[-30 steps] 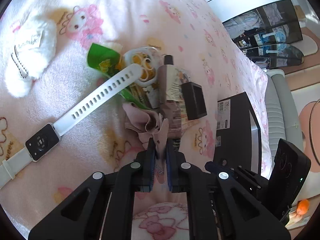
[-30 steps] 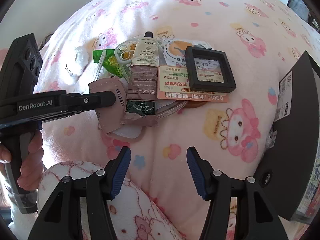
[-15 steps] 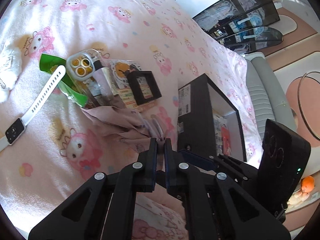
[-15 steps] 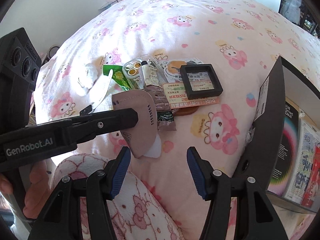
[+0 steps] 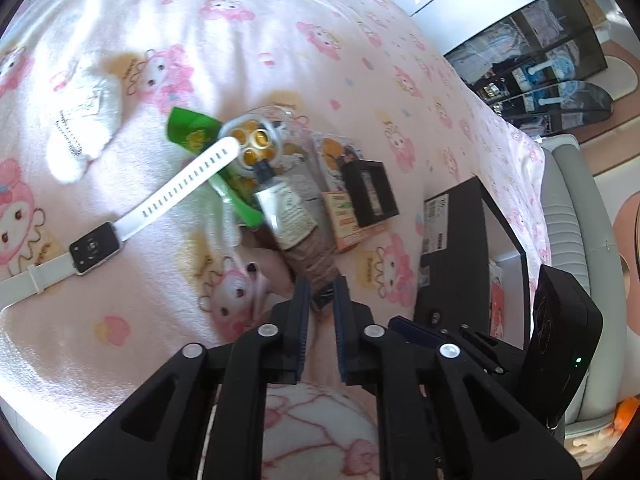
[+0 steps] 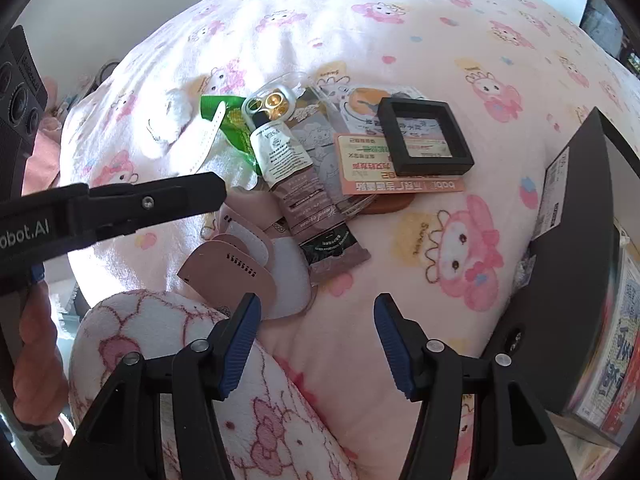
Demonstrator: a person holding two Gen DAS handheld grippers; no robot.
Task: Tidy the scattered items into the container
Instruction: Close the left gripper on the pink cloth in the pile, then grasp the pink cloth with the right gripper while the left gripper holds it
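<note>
A pink face mask (image 6: 248, 268) lies loose on the pink blanket, just ahead of my right gripper's left finger. My left gripper (image 5: 321, 286) hovers over the near end of a hand cream tube (image 5: 292, 220); its jaws are opening and the pads press on nothing. Seen from the right wrist, that gripper (image 6: 216, 192) reaches in from the left above the mask. My right gripper (image 6: 316, 312) stands open and empty over bare blanket. The black container box (image 6: 576, 240) sits at the right with its top open. The pile also holds a black frame case (image 6: 424, 136) and an orange card (image 6: 400, 176).
A white smartwatch (image 5: 96, 246), a green packet (image 5: 192, 132), a clear phone case (image 5: 252, 144) and a white plush (image 5: 80, 120) lie left of the tube. A person's patterned knee (image 6: 160, 340) fills the foreground. A hand (image 6: 36, 360) grips the left gripper's handle.
The left gripper lifted the pink mask, then parted its jaws; the mask now lies on the blanket by the knee. The right gripper stayed open and barely shifted.
</note>
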